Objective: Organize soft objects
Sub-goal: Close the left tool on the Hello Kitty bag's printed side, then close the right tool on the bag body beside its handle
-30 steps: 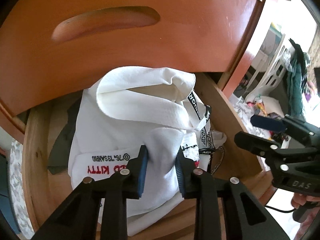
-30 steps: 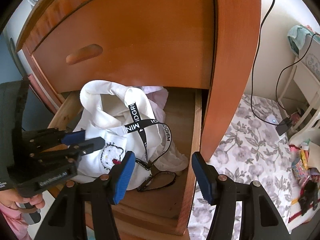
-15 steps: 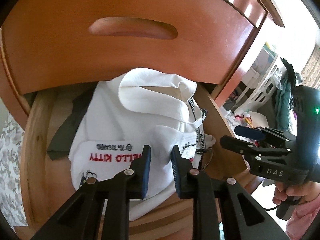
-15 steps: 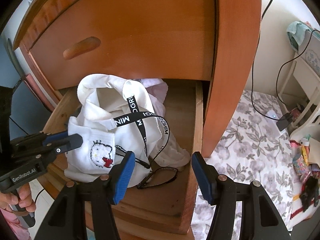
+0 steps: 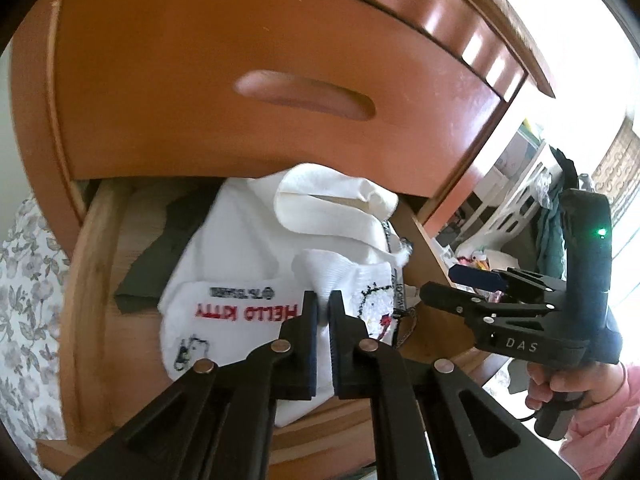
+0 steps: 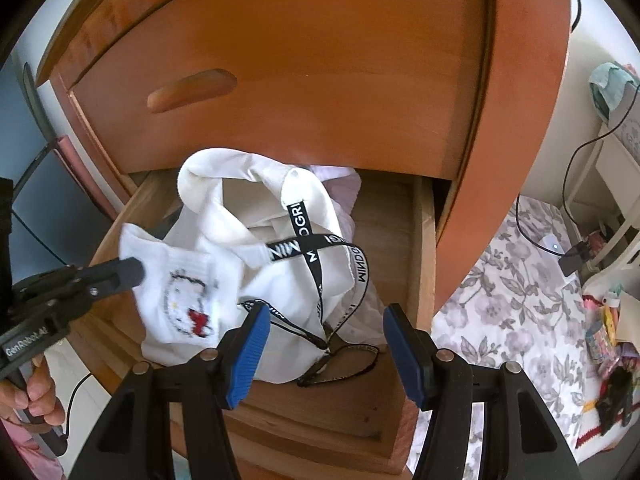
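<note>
A white Hello Kitty sock (image 5: 240, 312) (image 6: 180, 304) lies at the front left of the open wooden drawer (image 6: 424, 240). My left gripper (image 5: 323, 300) (image 6: 134, 272) is closing on the sock's cuff edge, with fabric pinched between its pads. Behind the sock sits a white fabric bag (image 5: 320, 208) (image 6: 240, 208) with a black lettered lanyard (image 6: 312, 252) draped across it. My right gripper (image 6: 326, 312) (image 5: 444, 286) hovers open over the lanyard at the drawer's front right, holding nothing.
The shut upper drawer front with a recessed handle (image 5: 304, 94) (image 6: 192, 90) overhangs the back of the open drawer. A dark cloth (image 5: 160, 264) lies at the drawer's left, a pale pink cloth (image 6: 340, 184) at the back. Floral fabric (image 6: 520, 300) and cabled white furniture lie to the right.
The left gripper's jaws closed on the sock's cuff while the gripper drew back and up, pulling the sock toward the drawer's front left. The right gripper stayed put.
</note>
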Demonstrator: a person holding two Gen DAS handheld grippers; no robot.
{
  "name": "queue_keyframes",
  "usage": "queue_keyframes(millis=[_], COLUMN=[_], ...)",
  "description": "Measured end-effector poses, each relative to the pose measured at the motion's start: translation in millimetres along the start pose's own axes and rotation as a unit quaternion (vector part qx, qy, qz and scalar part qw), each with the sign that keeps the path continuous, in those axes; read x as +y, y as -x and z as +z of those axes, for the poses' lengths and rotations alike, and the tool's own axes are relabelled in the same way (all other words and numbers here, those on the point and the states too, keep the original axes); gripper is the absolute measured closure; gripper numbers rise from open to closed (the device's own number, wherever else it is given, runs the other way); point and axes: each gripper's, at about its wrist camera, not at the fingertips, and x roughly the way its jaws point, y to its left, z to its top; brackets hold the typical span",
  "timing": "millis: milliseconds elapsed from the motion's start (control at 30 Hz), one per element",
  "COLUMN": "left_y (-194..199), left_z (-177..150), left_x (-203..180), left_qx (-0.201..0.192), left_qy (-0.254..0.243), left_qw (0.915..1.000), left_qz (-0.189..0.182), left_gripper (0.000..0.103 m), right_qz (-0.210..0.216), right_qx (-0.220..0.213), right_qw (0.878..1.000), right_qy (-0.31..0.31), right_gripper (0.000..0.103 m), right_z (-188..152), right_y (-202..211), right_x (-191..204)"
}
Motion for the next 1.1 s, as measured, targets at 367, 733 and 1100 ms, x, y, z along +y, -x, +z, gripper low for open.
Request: queue_keyframes(millis=[367,733,1100], left_y=[30.5,22.9,5.7], left_z=[-3.0,-7.1,-7.6], left_x=[56.3,73.6,83.4], left_qx=[-0.028,-0.016,0.010], left_qy=[0.060,0.077,0.102], left_qw=[0.9962,0.9953,0.9945], left_qz=[0.056,0.057,0.021], left_gripper=[0.098,0.098,0.086], right_qz=[0.047,0.071,0.088], right_qx=[0.014,0.039,0.062], right_qw=[0.999,0.997,0.994], right_qy=[0.018,0.011,0.004], right_gripper=[0.040,0.048,0.070], right_z=[14.0,33.6,42.3], right_y=[-13.0,-43.8,-70.0], right_x=[38.2,68.6,89.1])
